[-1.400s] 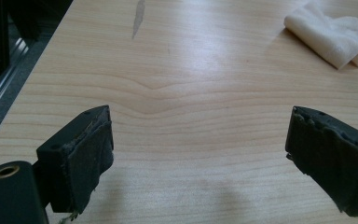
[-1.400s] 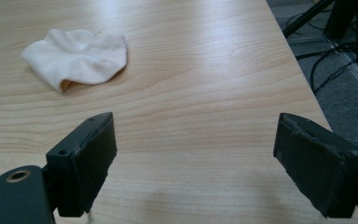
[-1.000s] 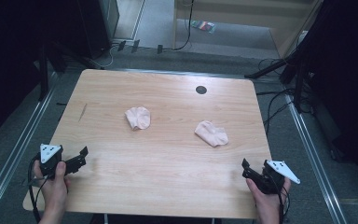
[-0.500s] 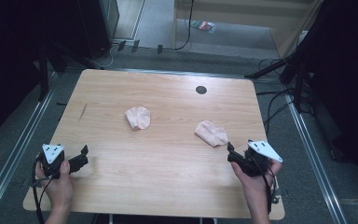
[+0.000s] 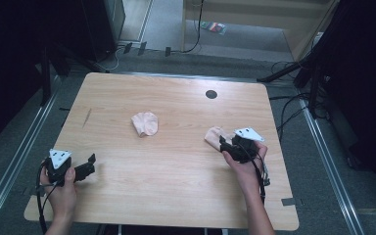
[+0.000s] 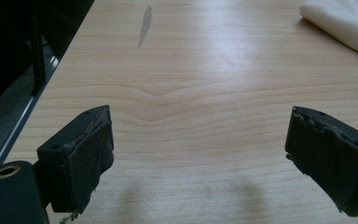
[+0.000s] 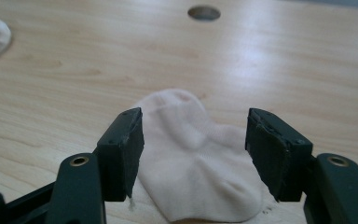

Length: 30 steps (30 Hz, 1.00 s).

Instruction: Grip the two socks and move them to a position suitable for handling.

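Two pale pink socks lie on the wooden table. One sock is crumpled near the middle; its edge is in the left gripper view's top right corner. The other sock lies at the right. My right gripper is at this sock's near end. In the right gripper view the sock lies flat between the two jaws of my right gripper. The jaws have just been closing, and the pads stand apart from the cloth. My left gripper rests open by the front left corner, over bare wood.
A round dark hole sits in the table near the far edge, beyond the right sock. A dark streak marks the wood at the left. Cables and metal rails run along the floor around the table.
My right gripper has travelled from the front right corner forward and leftward to the right sock, and its jaws have narrowed. The left gripper and both socks have stayed where they were.
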{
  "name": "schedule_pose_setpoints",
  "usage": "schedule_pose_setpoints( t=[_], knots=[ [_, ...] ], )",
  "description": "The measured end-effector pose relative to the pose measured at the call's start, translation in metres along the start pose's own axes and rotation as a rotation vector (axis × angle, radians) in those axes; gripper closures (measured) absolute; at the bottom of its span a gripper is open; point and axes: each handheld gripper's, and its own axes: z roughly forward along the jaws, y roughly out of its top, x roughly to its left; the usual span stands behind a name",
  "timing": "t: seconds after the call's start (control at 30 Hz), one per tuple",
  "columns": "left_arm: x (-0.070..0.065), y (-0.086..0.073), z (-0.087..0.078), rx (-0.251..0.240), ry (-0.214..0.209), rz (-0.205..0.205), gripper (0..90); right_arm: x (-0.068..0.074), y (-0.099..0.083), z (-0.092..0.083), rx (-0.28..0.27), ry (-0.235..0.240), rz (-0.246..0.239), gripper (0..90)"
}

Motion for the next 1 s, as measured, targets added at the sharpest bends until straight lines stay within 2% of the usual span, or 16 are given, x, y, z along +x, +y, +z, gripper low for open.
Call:
schedule_pose_setpoints(
  t=[0.13,0.27,0.37,0.43,0.47,0.5,0.57,0.6,0.67,0.77,0.8,0.83,0.93,1.0],
  knots=[
    [0.000,0.000,0.000,0.001,0.010,-0.006,7.7,-0.001,-0.008,0.019,0.071,0.036,0.030,34.3],
    [0.000,0.001,0.002,0.009,0.001,-0.008,7.7,0.000,-0.014,0.030,0.094,0.023,0.042,31.3],
    [0.000,0.001,0.002,0.010,-0.004,-0.007,7.7,-0.002,-0.016,0.033,0.100,0.022,0.073,37.3],
    [0.000,0.001,0.002,0.012,-0.004,-0.005,7.7,-0.002,-0.016,0.033,0.104,0.026,0.075,39.6],
    [0.000,0.001,0.002,0.010,-0.005,-0.002,7.7,-0.002,-0.017,0.033,0.110,0.024,0.071,43.4],
    [0.000,0.001,0.002,0.019,-0.016,0.004,7.7,-0.001,-0.020,0.036,0.145,0.016,0.060,56.4],
    [-0.001,0.001,0.003,0.026,-0.028,0.023,7.7,-0.003,-0.023,0.036,0.119,0.021,0.049,68.0],
    [-0.002,0.001,0.003,0.027,-0.033,0.026,7.8,-0.005,-0.025,0.035,0.110,0.023,0.076,76.9],
    [-0.003,0.001,0.002,0.027,-0.034,0.041,7.8,-0.008,-0.025,0.034,0.113,0.027,0.091,84.6],
    [-0.005,0.002,0.000,0.013,-0.022,0.040,7.9,-0.007,-0.026,0.030,0.103,0.018,0.087,86.2],
    [-0.006,0.005,-0.003,-0.011,-0.048,0.006,8.0,-0.005,-0.022,0.022,0.069,0.029,0.102,86.6],
    [-0.007,0.006,-0.004,-0.019,-0.052,0.004,7.9,-0.005,-0.020,0.019,0.055,0.039,0.104,86.7],
    [-0.015,0.006,-0.006,-0.017,-0.066,0.038,8.0,0.004,-0.010,0.002,0.015,0.062,0.092,86.7],
    [-0.021,0.007,-0.007,-0.003,-0.096,0.039,7.9,0.012,-0.005,-0.010,-0.006,0.068,0.082,86.7]
  ],
)
